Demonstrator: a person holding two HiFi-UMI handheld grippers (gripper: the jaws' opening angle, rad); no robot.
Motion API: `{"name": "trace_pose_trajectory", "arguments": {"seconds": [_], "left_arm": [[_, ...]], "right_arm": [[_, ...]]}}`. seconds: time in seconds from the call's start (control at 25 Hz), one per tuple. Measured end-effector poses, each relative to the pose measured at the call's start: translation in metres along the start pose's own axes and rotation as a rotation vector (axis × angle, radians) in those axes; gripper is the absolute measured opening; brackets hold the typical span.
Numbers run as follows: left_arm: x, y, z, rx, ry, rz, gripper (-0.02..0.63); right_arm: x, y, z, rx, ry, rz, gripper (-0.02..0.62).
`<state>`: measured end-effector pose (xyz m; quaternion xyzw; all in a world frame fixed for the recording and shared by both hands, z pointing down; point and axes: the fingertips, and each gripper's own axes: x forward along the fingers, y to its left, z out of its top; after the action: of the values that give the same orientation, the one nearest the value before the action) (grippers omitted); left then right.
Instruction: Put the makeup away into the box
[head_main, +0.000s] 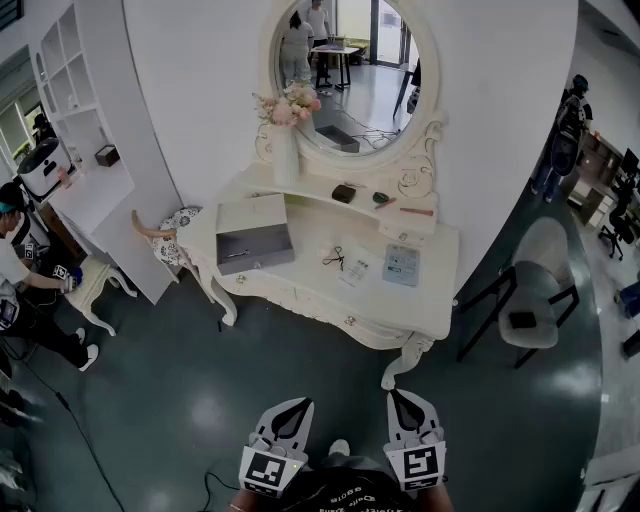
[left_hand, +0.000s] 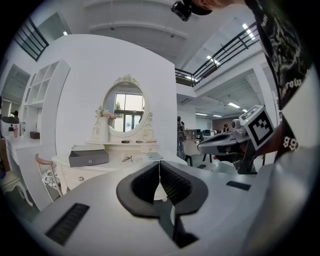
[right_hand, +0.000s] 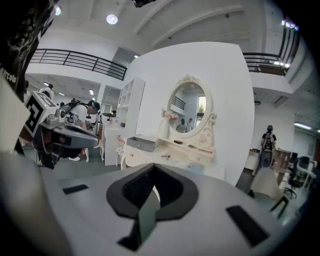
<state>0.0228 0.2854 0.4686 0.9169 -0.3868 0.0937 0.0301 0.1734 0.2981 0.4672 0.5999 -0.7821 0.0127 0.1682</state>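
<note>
Well, both our claws are closed, nothing between the jaws: left claw (left_hand: 159, 163) and right claw (right_hand: 152, 168) side by side, well back from the desk (head_main: 300, 290). On it the grey box (head_main: 254, 248) sits open at the left, and the makeup (head_main: 402, 265) lies loose to its right, some on the raised shelf (head_main: 318, 189) under the mirror (head_main: 350, 70).

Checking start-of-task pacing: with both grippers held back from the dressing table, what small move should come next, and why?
Probably step toward the dressing table: both the left gripper and right gripper are shut, empty, and far from the makeup items and the open gray box.
</note>
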Motion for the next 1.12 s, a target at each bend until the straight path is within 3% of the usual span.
{"name": "trace_pose_trajectory", "arguments": {"seconds": [0.68,1.12], "left_arm": [[0.029,-0.017,-0.002,-0.054,-0.011,0.059,0.017],[0.032,-0.012,-0.01,-0.039,0.032,0.101,0.017]], "right_arm": [[0.005,-0.027,-0.018,0.014,0.003,0.095,0.009],[0.017,-0.029,-0.028,0.043,0.019,0.132,0.011]]}}
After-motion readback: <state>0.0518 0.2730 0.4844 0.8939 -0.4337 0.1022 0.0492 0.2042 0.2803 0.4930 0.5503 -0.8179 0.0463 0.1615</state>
